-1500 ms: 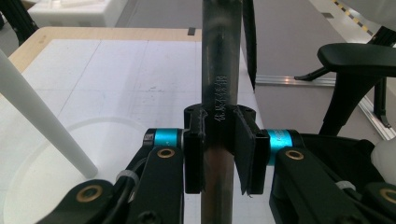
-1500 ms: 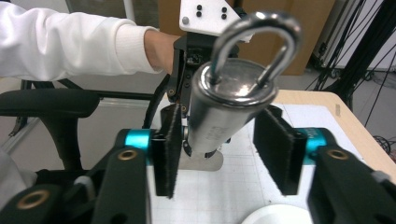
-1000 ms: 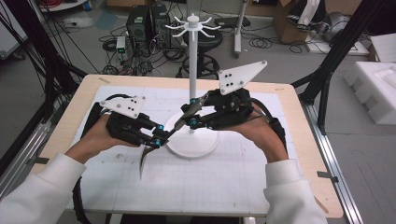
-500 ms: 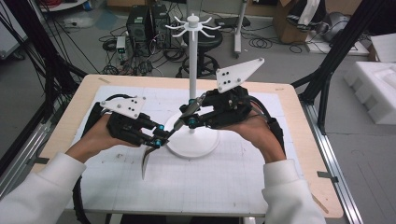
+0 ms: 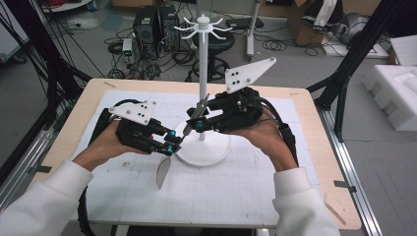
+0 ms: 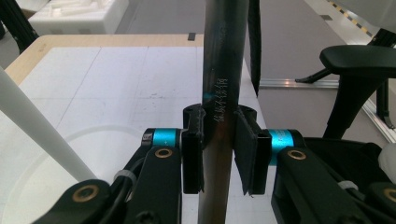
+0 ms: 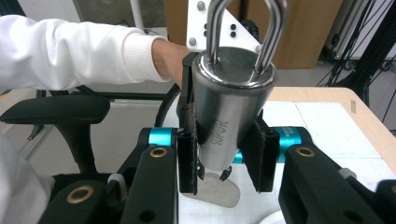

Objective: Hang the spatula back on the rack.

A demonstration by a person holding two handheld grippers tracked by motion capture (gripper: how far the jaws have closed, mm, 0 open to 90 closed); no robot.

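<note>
Left gripper (image 6: 218, 154) pinching spatula (image 5: 163, 171) shaft; right gripper (image 7: 223, 156) jaws just closing around handle end; seat right pads squarely below hanging loop (image 7: 245, 28) before left lets go

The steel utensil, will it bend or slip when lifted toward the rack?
Probably stiff: the steel utensil spans straight from the left hand-held gripper to the right hand-held gripper. Likely slippery: its handle looks polished and tapered. Possibly end-heavy, since that handle looks thick and solid.
</note>
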